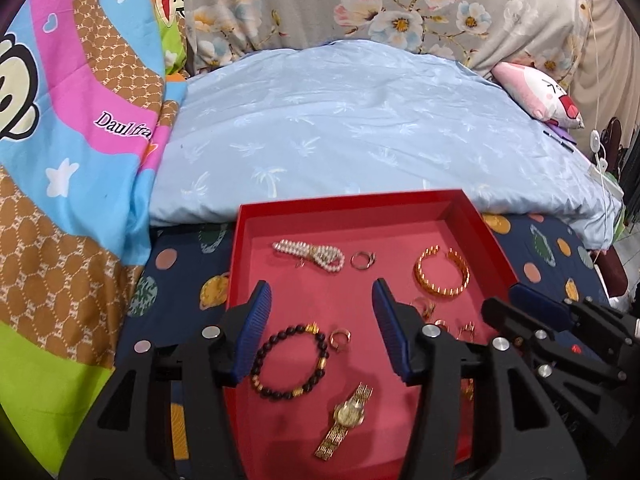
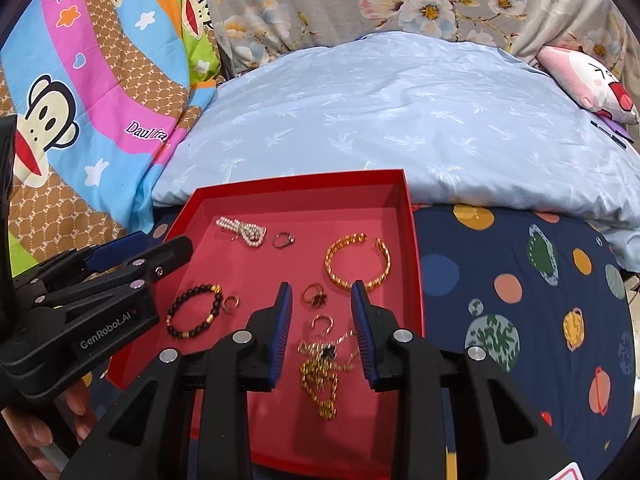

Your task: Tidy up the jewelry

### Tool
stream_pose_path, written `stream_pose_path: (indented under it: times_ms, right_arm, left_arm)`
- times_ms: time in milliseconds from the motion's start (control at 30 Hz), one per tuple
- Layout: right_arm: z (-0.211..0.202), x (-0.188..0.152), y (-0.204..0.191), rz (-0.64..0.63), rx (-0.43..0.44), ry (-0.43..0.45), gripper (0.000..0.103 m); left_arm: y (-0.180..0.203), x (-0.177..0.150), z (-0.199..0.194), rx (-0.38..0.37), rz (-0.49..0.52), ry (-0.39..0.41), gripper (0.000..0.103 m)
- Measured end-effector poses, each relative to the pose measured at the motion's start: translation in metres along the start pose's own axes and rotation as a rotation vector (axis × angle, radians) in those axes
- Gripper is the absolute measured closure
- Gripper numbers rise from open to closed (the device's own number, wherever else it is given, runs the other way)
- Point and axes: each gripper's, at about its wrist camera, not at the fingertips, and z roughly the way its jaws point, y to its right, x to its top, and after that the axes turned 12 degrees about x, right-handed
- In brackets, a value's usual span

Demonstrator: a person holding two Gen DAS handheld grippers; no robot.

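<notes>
A red tray (image 1: 344,208) (image 2: 304,182) holds the jewelry. In it lie a pearl bracelet (image 1: 310,255) (image 2: 242,231), a silver ring (image 1: 362,260) (image 2: 283,239), a gold cuff (image 1: 440,274) (image 2: 356,260), a dark bead bracelet (image 1: 290,360) (image 2: 196,312), a gold watch (image 1: 346,420), small gold rings (image 1: 340,338) (image 2: 314,296) and a tangled gold chain (image 2: 324,368). My left gripper (image 1: 320,320) is open above the bead bracelet, holding nothing. My right gripper (image 2: 322,320) is open above the chain and rings, holding nothing.
The tray sits on a navy planet-print sheet (image 2: 520,300). A pale blue pillow (image 1: 360,128) lies behind it, a cartoon monkey blanket (image 1: 72,140) at left, a pink plush cushion (image 1: 536,92) at far right. A hand (image 2: 40,432) holds the left gripper.
</notes>
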Motion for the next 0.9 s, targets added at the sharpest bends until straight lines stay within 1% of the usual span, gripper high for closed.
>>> stream_pose_path:
  times_ms: [167, 500, 800, 900]
  right_arm:
    - [-0.007, -0.017, -0.006, -0.01, -0.006, -0.012, 0.073]
    - [-0.009, -0.057, -0.006, 0.063, 0.006, -0.057, 0.073]
    - [-0.013, -0.071, -0.02, 0.11, 0.001, -0.036, 0.073]
    - [-0.011, -0.071, -0.027, 0.082, -0.027, -0.043, 0.072]
  left_arm:
    - [-0.004, -0.017, -0.013, -0.013, -0.004, -0.016, 0.052]
    - [-0.004, -0.04, -0.03, -0.022, -0.004, -0.03, 0.052]
    - [-0.015, -0.063, -0.023, -0.004, -0.02, -0.08, 0.053]
    - [-0.018, -0.067, -0.02, 0.002, -0.018, -0.093, 0.053]
